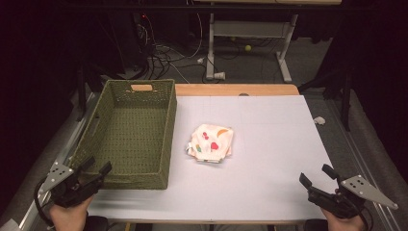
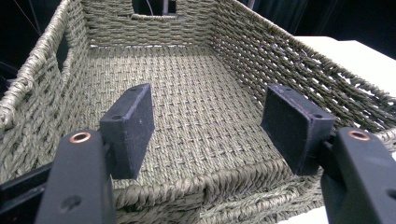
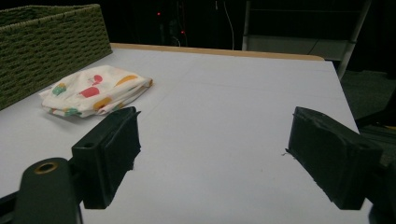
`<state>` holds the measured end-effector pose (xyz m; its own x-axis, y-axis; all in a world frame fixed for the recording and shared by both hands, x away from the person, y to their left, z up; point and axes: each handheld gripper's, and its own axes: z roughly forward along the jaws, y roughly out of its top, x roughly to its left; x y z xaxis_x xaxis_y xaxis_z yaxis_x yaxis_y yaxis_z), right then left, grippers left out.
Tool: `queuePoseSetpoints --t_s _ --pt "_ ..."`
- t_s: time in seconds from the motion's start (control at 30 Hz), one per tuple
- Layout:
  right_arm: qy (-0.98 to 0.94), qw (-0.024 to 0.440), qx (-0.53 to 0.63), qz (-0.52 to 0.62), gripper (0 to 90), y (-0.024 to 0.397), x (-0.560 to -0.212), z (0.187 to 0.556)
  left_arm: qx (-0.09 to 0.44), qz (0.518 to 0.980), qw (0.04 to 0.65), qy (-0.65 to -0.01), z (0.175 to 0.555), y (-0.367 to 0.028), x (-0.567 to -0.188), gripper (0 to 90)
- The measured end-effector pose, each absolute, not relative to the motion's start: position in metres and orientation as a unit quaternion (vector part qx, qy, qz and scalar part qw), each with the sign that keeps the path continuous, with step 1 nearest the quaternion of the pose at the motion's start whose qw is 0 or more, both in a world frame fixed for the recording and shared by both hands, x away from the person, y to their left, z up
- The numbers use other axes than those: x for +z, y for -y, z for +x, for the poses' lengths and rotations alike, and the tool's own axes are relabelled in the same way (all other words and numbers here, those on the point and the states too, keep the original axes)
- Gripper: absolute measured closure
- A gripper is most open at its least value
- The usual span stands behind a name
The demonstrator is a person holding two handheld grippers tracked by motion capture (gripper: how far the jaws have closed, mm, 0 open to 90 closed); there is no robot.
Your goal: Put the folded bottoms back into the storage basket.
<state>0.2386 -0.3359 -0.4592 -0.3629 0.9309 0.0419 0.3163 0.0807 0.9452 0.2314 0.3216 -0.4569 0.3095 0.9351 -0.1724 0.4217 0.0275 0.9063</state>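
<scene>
A folded white cloth (image 1: 210,143) with coloured fruit prints lies on the white table near its middle, just right of a green woven basket (image 1: 166,139). The basket's inside holds nothing. My left gripper (image 1: 94,169) hovers at the basket's near left corner, jaws open and bare; in the left gripper view the open left gripper (image 2: 210,121) looks over the basket's near rim (image 2: 196,184) at its woven floor. My right gripper (image 1: 317,175) is at the table's near right, open with nothing between its jaws. In the right gripper view the open right gripper (image 3: 215,151) faces the cloth (image 3: 95,91), which lies well ahead to the left.
The white table sheet (image 1: 274,139) has a wooden strip (image 1: 235,89) along its far edge. Beyond the table stand a desk frame (image 1: 250,38) and loose cables on the floor. A small white scrap (image 1: 319,120) lies off the table's right edge.
</scene>
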Motion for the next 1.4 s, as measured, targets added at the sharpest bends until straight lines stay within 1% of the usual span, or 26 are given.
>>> queuePoseSetpoints --t_s 0.6,1.4 --pt "-0.666 0.315 0.491 0.466 17.3 0.336 -0.459 0.238 0.265 0.649 0.493 -0.515 0.233 -0.312 -0.453 29.8" --pt "-0.666 0.315 0.490 0.466 17.4 0.335 -0.459 0.238 0.263 0.661 0.498 -0.497 0.237 -0.300 -0.449 29.8"
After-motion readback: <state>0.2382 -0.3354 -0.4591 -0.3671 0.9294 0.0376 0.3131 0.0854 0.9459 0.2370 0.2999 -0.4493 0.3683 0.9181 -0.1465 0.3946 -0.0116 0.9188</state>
